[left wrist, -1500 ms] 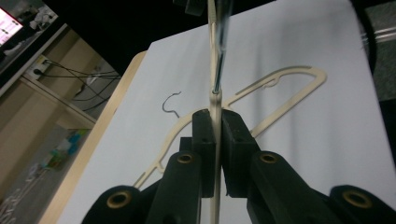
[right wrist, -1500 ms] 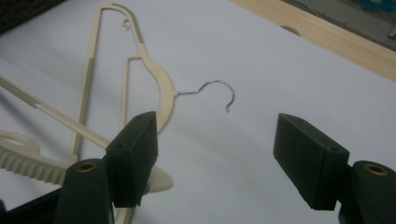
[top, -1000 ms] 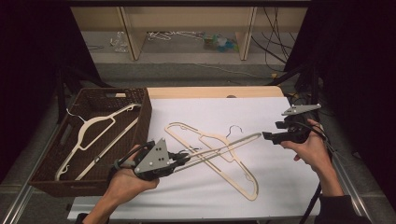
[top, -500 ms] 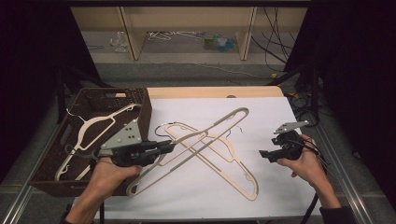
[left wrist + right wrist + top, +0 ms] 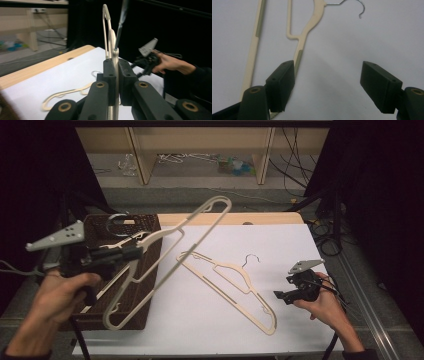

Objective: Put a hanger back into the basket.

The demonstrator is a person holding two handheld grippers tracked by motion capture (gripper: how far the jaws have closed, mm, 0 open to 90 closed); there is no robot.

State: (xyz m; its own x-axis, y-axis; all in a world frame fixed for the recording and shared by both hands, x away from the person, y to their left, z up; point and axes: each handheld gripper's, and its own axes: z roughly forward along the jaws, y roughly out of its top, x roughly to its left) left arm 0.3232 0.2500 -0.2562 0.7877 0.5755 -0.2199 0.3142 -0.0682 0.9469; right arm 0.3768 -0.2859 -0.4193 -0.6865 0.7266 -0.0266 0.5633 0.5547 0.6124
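Left hand-held gripper up off the desk, over the basket at the left edge. Jaws clamped on a cream hanger near its neck; in the left gripper view the hanger stands edge-on between the two black pads, metal hook rising above them. From above, this hanger is lifted and tilted: one end high, pointing toward the far side of the desk, the other end low over the basket's near corner. Hook curls above the basket's far rim. Left hand wraps the handle; grey plate on top.

Second hanger lies flat on the white sheet, mid-desk, running diagonally, hook toward the far side. In the right gripper view this hanger lies just ahead of the jaws, one arm passing under the left pad.

Right hand-held gripper low at the right side of the sheet, jaws spread wide, nothing between them. It sits just beside the flat hanger's near end, not touching as far as I can tell. Right hand holds it.

More hangers in the basket, partly hidden; count unclear.
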